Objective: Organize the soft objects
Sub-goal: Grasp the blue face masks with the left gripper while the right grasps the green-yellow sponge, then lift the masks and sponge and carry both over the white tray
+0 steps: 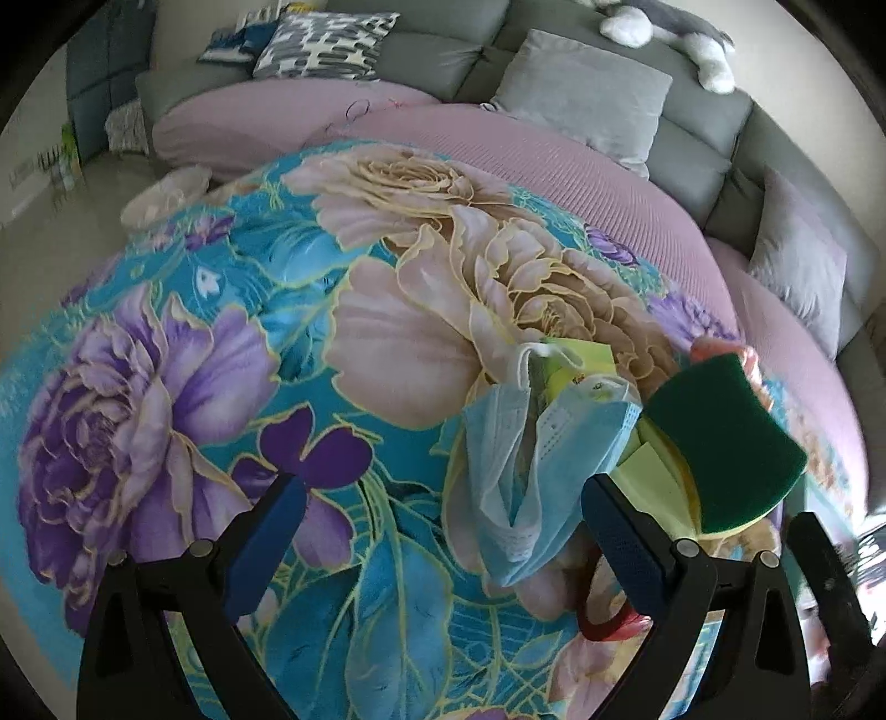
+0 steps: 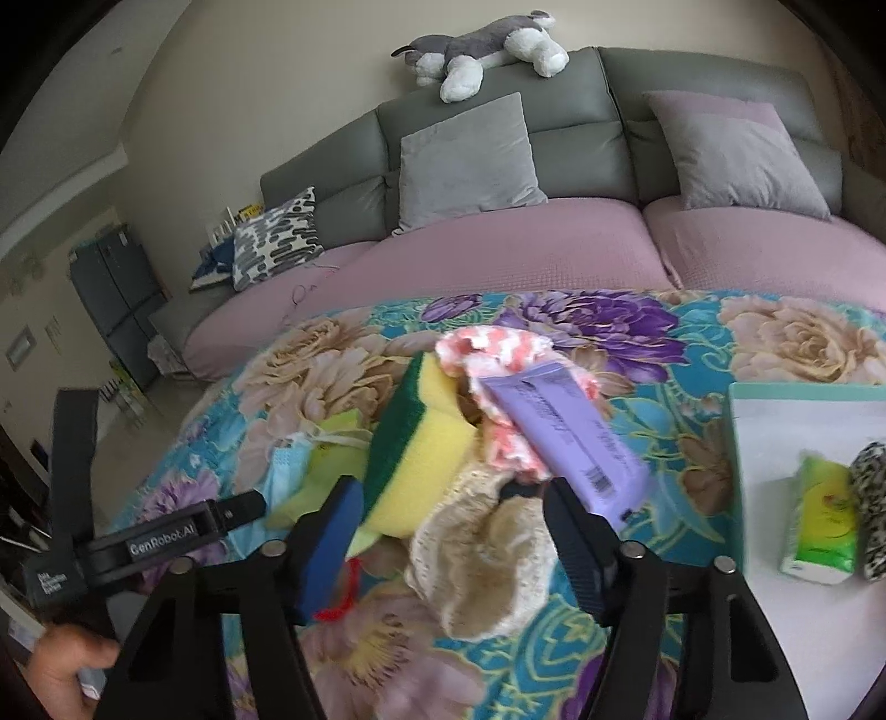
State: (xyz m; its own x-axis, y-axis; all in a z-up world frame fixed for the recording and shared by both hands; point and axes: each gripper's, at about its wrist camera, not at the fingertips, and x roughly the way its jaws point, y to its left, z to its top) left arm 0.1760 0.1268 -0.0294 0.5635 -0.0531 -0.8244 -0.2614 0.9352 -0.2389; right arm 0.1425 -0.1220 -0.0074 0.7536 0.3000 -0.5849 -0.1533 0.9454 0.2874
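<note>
A pile of soft things lies on the floral cloth [image 1: 232, 310]. A blue face mask [image 1: 526, 443] lies draped in front of my left gripper [image 1: 443, 531], which is open and empty. A green and yellow sponge [image 2: 410, 448] leans on the pile; it also shows in the left wrist view [image 1: 720, 421]. My right gripper [image 2: 448, 526] is open around a beige knitted cloth [image 2: 487, 548], close to the sponge. A purple pack [image 2: 570, 432] rests on a pink and white fluffy cloth [image 2: 498, 354]. A light green cloth [image 2: 326, 465] lies under the mask.
A white tray [image 2: 775, 421] at the right holds a green tissue pack [image 2: 825, 515] and a spotted cloth [image 2: 872, 504]. Behind is a grey sofa [image 2: 581, 127] with pink covers, cushions and a plush dog [image 2: 487, 44]. The left gripper [image 2: 166, 537] shows at the left.
</note>
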